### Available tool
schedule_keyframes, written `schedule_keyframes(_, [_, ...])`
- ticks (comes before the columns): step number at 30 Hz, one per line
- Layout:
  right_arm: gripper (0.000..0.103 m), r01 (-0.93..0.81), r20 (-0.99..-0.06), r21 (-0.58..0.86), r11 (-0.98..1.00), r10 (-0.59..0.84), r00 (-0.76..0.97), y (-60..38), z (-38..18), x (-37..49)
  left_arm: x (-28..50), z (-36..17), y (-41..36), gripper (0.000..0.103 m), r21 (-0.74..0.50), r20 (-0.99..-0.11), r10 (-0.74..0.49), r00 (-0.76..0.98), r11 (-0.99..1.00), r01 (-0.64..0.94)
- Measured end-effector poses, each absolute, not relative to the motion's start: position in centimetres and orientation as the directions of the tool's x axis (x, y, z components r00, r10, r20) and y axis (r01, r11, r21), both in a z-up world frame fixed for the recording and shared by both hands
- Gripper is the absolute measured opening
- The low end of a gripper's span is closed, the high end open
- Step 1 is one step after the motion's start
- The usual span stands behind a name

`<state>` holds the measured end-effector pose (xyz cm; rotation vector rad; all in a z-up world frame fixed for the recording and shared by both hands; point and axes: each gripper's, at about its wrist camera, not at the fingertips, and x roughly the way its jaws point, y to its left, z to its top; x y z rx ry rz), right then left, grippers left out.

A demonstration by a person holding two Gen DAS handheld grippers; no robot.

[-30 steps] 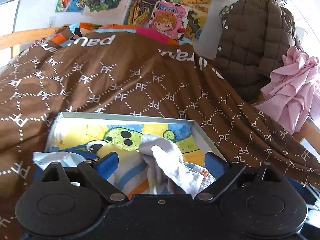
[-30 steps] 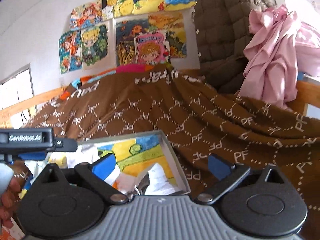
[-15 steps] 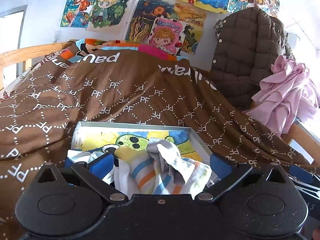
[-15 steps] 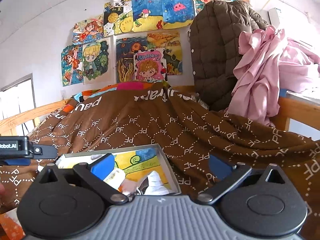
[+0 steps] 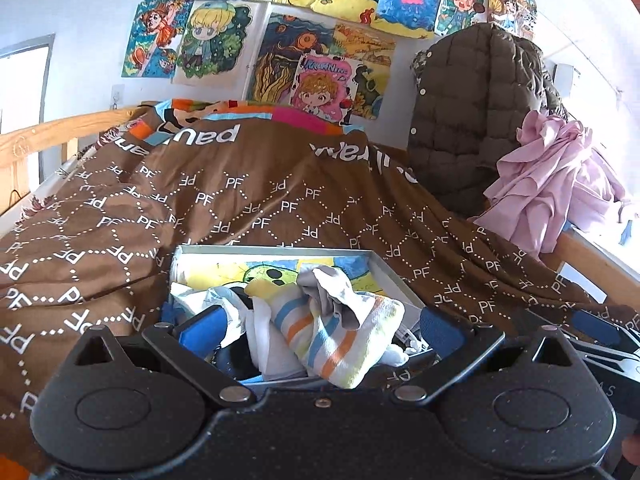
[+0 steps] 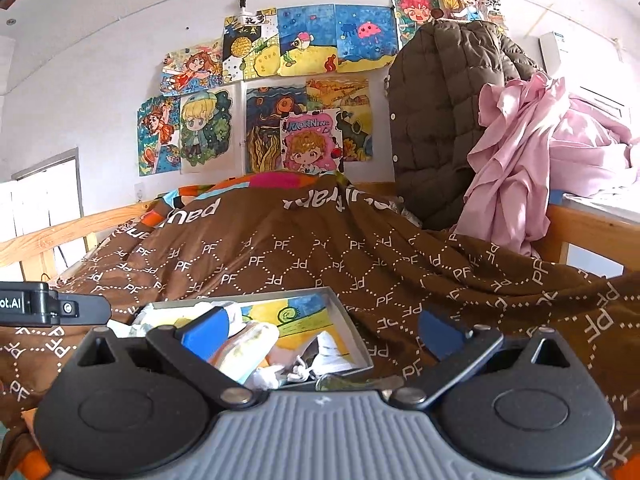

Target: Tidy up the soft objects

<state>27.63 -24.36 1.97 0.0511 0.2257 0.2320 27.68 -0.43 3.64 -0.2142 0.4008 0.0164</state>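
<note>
Left wrist view: the left gripper (image 5: 320, 322) has its jaws spread wide, gripping nothing, with a striped sock (image 5: 332, 344) lying loose between them in a shallow grey box (image 5: 396, 280). The box sits on a bed under a brown patterned blanket (image 5: 248, 200). In the right wrist view the right gripper (image 6: 320, 330) also stands wide and empty, near the box's right wall, white socks (image 6: 328, 352) inside.

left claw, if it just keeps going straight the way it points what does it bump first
Most likely the striped cloth heaped in the box, lying between the open left claw fingers; depth is hard to judge.
</note>
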Motion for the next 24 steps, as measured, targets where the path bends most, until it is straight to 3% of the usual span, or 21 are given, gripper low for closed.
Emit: schedule_keyframes(24, [0.103, -0.201, -0.219, 0.088, 0.976, 0.216, 0.951, -24.3, 1.5, 22.5, 20.0, 3.4, 0.0, 0.102, -0.215, -0.326, 0.053, 0.944, 0.968, -0.129])
